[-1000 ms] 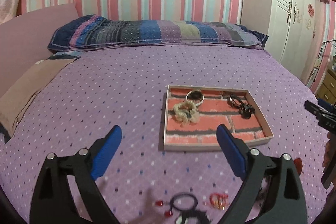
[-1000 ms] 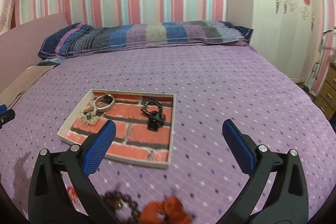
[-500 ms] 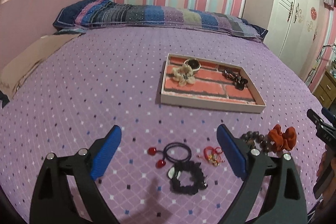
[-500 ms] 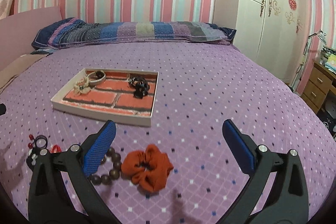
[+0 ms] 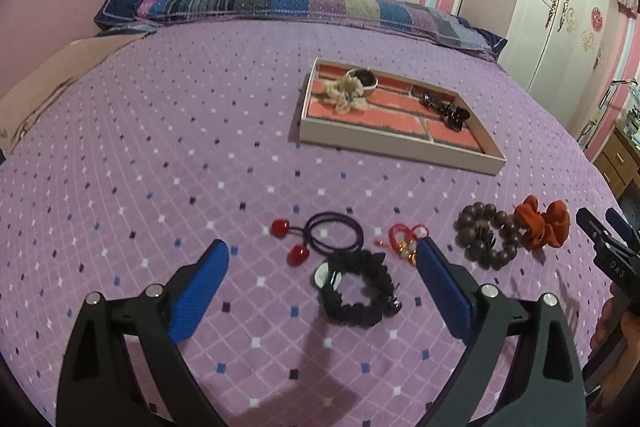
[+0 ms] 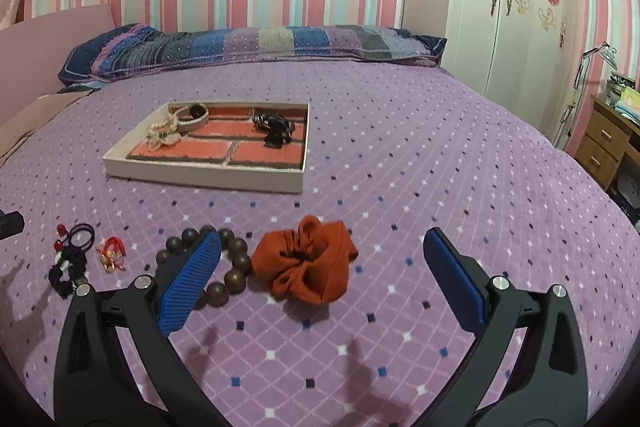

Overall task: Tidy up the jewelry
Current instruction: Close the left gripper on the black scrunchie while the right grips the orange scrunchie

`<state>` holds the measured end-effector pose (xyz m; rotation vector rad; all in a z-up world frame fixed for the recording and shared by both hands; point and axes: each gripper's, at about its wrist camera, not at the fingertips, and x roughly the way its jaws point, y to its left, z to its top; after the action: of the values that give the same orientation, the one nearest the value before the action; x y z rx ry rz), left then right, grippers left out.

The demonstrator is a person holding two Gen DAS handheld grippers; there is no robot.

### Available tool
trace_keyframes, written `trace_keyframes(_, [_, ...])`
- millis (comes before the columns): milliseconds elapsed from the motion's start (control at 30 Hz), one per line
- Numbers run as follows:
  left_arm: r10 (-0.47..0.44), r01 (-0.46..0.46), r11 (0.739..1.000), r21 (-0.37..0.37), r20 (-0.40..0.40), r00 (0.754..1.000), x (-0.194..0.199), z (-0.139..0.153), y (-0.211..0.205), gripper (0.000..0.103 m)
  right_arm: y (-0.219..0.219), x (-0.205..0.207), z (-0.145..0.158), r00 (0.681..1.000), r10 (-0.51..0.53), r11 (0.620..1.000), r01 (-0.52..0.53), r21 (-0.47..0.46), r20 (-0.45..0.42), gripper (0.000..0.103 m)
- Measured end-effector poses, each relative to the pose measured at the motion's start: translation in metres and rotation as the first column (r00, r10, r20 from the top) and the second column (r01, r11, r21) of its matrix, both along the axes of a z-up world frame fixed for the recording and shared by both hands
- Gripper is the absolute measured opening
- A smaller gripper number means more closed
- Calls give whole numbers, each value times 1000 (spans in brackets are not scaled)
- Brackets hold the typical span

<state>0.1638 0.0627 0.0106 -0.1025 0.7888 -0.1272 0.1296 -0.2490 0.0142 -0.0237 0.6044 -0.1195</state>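
Both grippers, left [image 5: 322, 285] and right [image 6: 322, 275], hang over the bed [image 5: 160, 131] with jaws spread wide, holding nothing. Five pieces lie loose in a row: cherry tie [image 5: 320, 235], black scrunchie [image 5: 358, 289], red charm [image 5: 406, 241], bead bracelet [image 5: 486, 241], orange scrunchie [image 6: 308, 259]. The tray [image 6: 208, 177] holds three more pieces.
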Motion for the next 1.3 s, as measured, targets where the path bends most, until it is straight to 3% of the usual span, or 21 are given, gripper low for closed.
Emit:
trace_keyframes(567, [10,-9,998,60,-24,1000,-4,-44,-17,92,-22,19,-45,996,-45,999,46,8,-79,97])
trace_keyframes(867, [14,-13,999,36,-36,999,0,-53,-12,91,-24,29,-56,995,-30,999,32,17,-98,92])
trace_keyframes(1033, [-1,3,999,32,-46,999,1,-56,-15,82,-30,31,-59,994,-30,998,35,48,-106,86])
trace_keyframes(1200, [-27,27,1000,4,-86,996,5,-63,-18,62,-32,33,-62,993,-16,997,25,71,-118,76])
trace_keyframes(1300, [-28,29,1000,3,-85,996,5,-63,-19,61,-32,35,-63,992,-13,996,24,84,-127,70])
